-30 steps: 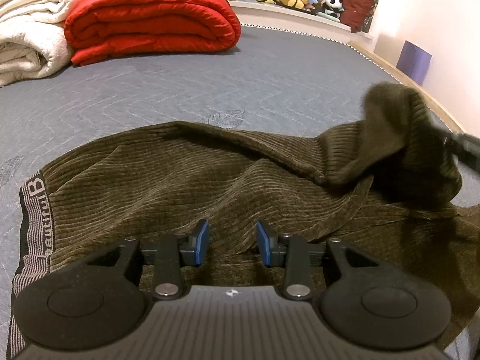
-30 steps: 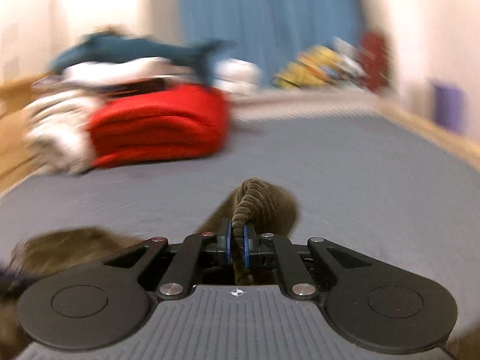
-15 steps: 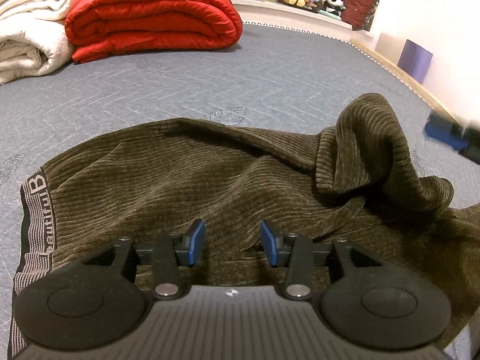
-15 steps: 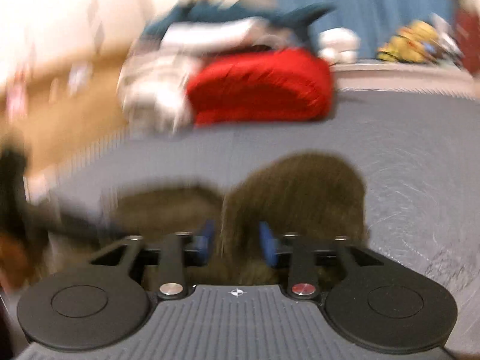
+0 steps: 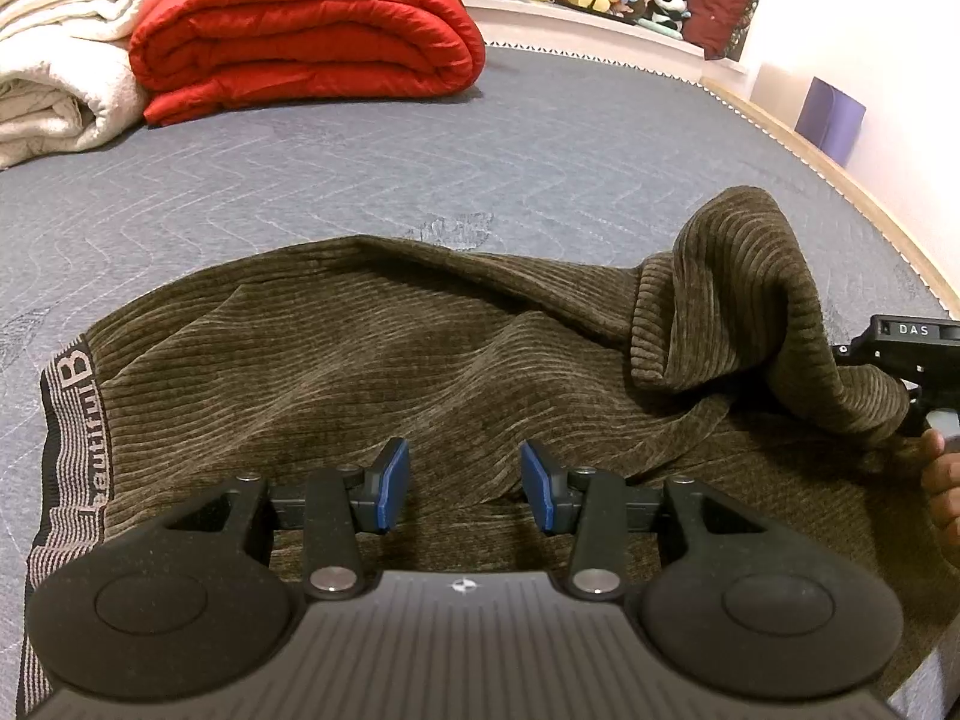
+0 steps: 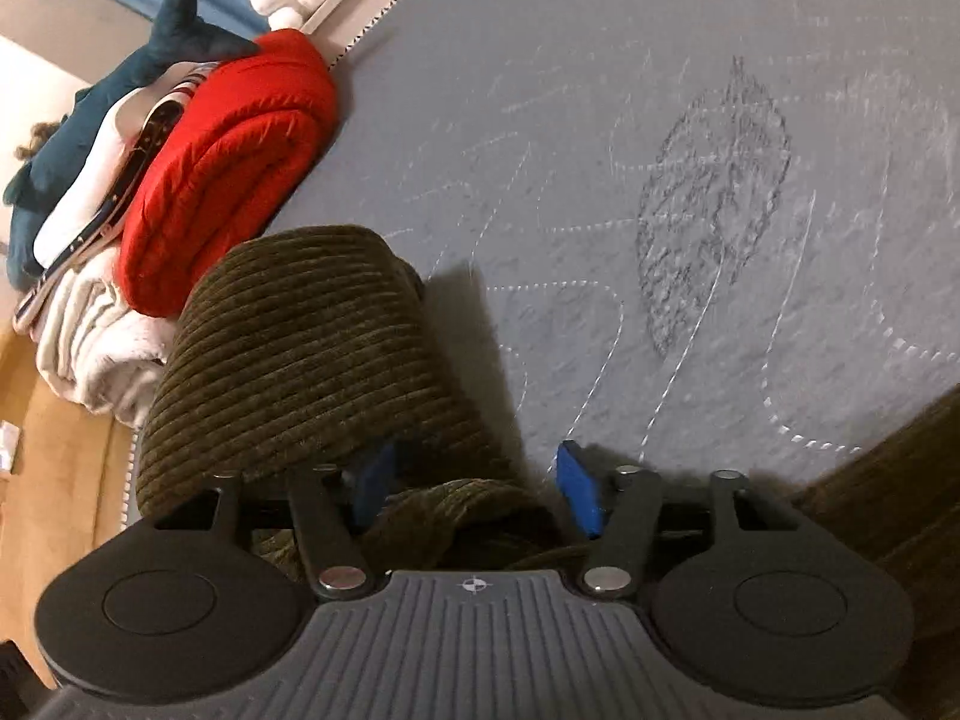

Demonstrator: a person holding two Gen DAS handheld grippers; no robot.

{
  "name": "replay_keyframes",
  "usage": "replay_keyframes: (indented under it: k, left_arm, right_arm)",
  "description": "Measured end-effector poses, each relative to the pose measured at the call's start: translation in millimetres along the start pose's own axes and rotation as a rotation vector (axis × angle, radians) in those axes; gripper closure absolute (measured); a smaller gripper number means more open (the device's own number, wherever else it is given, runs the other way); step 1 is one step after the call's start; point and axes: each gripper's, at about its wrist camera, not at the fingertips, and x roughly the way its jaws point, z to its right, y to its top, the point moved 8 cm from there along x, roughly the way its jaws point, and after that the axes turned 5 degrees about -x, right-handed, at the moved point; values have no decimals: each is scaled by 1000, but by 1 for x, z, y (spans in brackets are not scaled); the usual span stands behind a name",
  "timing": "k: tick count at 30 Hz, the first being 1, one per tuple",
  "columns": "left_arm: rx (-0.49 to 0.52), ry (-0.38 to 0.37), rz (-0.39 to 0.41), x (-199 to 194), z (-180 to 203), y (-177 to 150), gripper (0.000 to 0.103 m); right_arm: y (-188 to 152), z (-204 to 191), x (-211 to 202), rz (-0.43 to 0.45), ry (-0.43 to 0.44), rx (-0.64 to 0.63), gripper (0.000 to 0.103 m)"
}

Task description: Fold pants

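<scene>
Here the corduroy pants (image 5: pixel 372 360) lie spread across the near part of the grey mattress (image 5: pixel 480 150), waistband (image 5: pixel 72 438) at the left. One leg end (image 5: pixel 744 300) stands up in a loose hump at the right, probably because it has just been carried over for a fold and not yet flattened.

The left tongs (image 5: pixel 465 483) hover over the near edge of the cloth, spread, with nothing pinched between the blue pads; this position likely steadies the lower layer.

The right tongs (image 6: pixel 474 492) are opening; bunched corduroy still sits between the pads but is not pressed.

Far left, a folded red quilt (image 5: pixel 306 30) and white blanket (image 5: pixel 60 48) lie well apart from the pants.
</scene>
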Motion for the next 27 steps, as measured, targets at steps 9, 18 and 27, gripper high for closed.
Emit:
replay_keyframes:
  k: [9, 18, 27]
  left_arm:
    - [0, 1, -1, 0, 1, -1, 57]
    - [0, 2, -1, 1, 0, -1, 57]
    - [-1, 5, 0, 0, -2, -1, 57]
  right_arm:
    - [24, -19, -10, 118, 19, -117, 82]
    - [83, -8, -136, 777, -79, -116, 86]
    - [77, 72, -130, 668, -528, 85, 83]
